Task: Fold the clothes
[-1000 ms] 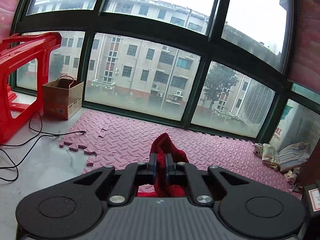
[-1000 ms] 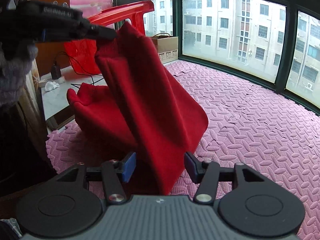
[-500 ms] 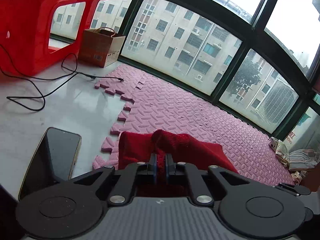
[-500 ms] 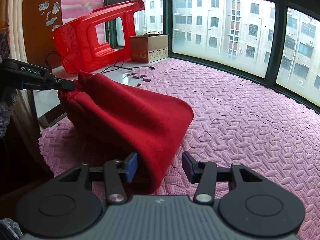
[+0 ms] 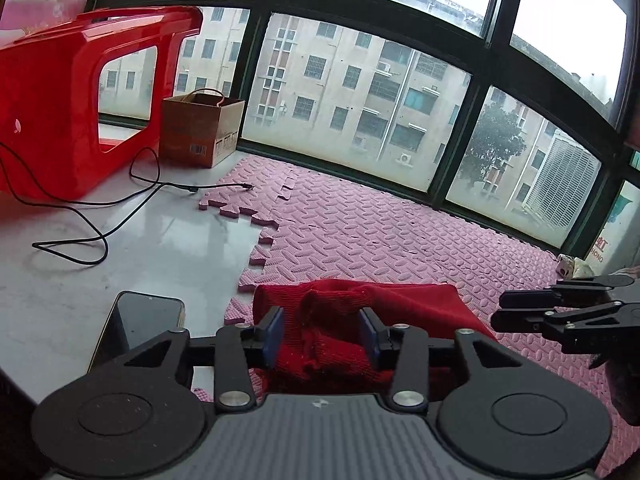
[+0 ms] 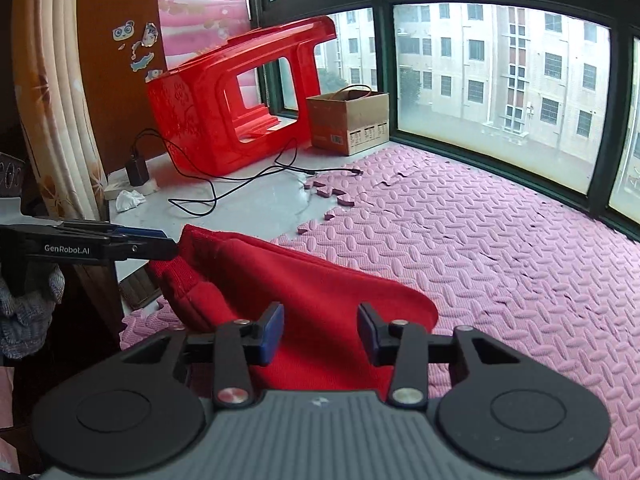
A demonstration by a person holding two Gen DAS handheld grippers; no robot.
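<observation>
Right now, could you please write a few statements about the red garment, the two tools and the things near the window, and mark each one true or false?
1. The left tool is clamped shut on the red garment. False: its jaws are open, with the cloth lying between them.
2. The right tool is open. True.
3. The red garment hangs in the air. False: it lies on the pink foam mat.
4. A phone lies on the white surface left of the garment. True.
5. The cardboard box stands on the red stool. False: it stands beside it.
</observation>
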